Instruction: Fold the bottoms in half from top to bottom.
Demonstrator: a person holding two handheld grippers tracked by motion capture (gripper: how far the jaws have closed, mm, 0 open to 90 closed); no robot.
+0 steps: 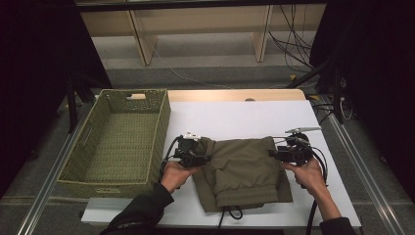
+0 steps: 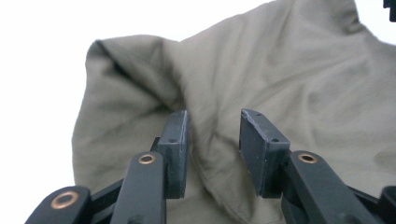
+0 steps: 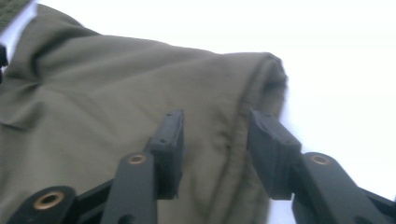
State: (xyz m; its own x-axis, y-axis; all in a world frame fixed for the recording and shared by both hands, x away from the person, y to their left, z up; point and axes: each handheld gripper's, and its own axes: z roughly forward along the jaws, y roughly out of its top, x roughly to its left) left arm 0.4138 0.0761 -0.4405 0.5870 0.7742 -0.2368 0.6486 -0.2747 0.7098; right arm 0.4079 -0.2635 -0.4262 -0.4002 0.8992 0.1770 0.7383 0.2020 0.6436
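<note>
Left gripper (image 1: 201, 157) sits at the left edge of the folded olive garment (image 1: 242, 169), its jaws pointing inward across the cloth. In the left gripper view the two black pads stand partly apart, with a fold of the fabric (image 2: 261, 93) running under and beyond the gap; the pads do not press on it, so nothing is held. Further left of that gripper, just beside the person's left hand (image 1: 175, 175), stands the green woven basket (image 1: 159, 128) on the white table (image 1: 235, 117).

Between the two grippers the garment lies flat on the table, folded into a thick block, its near end toward the person.

Right gripper (image 1: 275, 153) is at the garment's right edge, facing the left one across it, carried by the right hand (image 1: 308, 174). In the right gripper view its jaws are likewise partly spread over the rolled edge of the cloth (image 3: 140, 84); the right pad looks to hang past the edge above bare table, though the blur makes that hard to swear to. It grips nothing.
</note>
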